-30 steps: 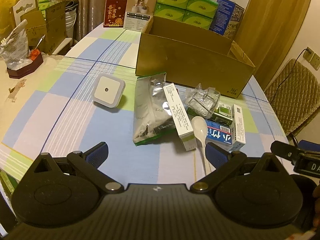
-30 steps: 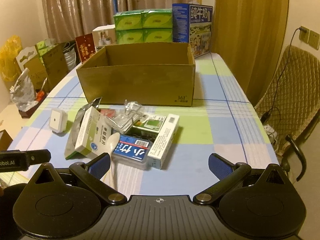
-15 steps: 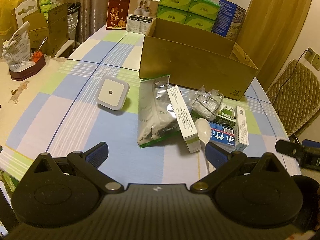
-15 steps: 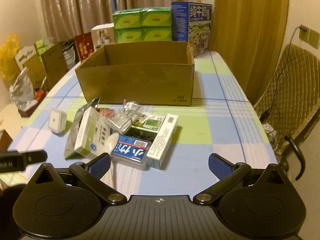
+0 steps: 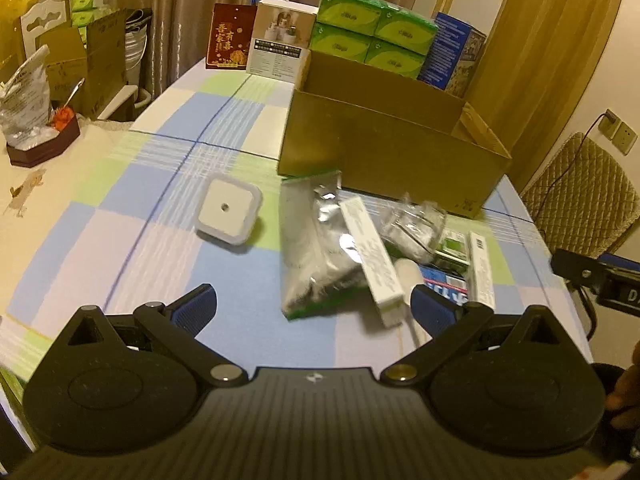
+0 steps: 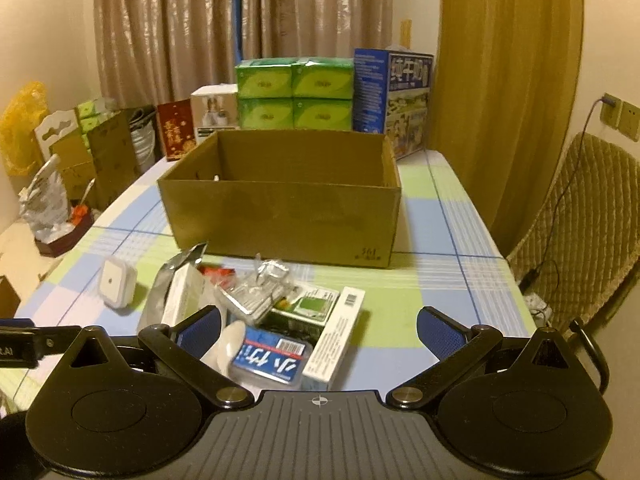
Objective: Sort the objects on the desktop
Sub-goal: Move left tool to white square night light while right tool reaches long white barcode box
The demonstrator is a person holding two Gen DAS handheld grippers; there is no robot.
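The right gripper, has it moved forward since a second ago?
Yes. The right gripper has advanced toward the cardboard box; the blue packet now sits lower, between its open fingers.

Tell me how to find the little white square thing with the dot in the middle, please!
Start at the big open cardboard box on the checkered tablecloth. In front of it lies a heap of packets and cartons; look off to the heap's left, where the white square night light sits alone. It is the only rounded white square with one small dark dot in its centre, touching nothing else.
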